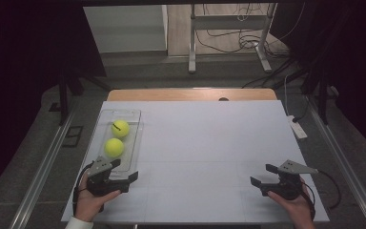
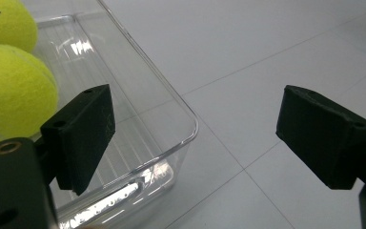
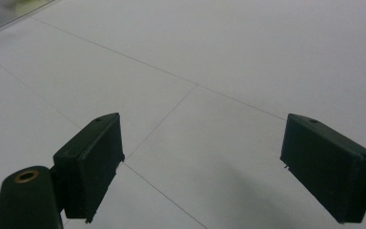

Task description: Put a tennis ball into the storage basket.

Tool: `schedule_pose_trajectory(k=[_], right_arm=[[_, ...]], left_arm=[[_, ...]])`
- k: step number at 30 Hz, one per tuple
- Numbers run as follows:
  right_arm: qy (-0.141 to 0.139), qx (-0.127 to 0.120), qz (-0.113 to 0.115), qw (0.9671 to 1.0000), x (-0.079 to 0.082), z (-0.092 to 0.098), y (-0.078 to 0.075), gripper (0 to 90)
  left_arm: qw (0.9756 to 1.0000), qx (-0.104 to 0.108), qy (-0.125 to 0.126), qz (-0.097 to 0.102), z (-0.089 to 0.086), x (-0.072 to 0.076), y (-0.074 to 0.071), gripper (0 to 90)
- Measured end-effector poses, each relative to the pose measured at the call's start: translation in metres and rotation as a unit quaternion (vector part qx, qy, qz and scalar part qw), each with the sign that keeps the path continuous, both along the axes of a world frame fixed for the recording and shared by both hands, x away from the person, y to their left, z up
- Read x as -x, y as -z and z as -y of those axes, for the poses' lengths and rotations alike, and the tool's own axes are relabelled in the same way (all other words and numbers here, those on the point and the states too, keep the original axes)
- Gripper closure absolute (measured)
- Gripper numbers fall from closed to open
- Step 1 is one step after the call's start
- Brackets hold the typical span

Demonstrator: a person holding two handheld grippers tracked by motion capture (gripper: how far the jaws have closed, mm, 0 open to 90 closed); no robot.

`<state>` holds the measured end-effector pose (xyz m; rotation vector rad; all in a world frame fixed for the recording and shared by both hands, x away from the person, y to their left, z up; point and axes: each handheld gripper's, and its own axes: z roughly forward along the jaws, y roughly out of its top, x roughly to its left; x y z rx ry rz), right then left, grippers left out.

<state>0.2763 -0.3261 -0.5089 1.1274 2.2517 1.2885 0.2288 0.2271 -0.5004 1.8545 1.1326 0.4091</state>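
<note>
Left tongs (image 1: 122, 170) stood open and empty astride the near corner of the clear plastic tray (image 2: 186, 114), two yellow-green tennis balls (image 1: 114, 147) inside just ahead, so a low jaw risked shoving the light tray across the white counter (image 1: 205, 143); right tongs (image 1: 262, 174) were open, idle, well apart.

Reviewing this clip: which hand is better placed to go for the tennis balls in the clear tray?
Left, most likely. The left gripper sits open at the clear tray's near corner, with the nearer tennis ball just beyond. The right gripper, also open, hovers over bare table far across.
</note>
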Motion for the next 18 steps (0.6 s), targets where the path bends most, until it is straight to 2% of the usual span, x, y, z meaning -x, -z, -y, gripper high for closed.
schedule_pose_trajectory(k=[18], right_arm=[[-0.007, -0.001, 0.007, 1.0, 0.0009, -0.001, -0.0015, 14.4]], left_arm=[[1.0, -0.007, -0.001, 0.007, 0.0029, -0.0029, -0.0007, 13.8]])
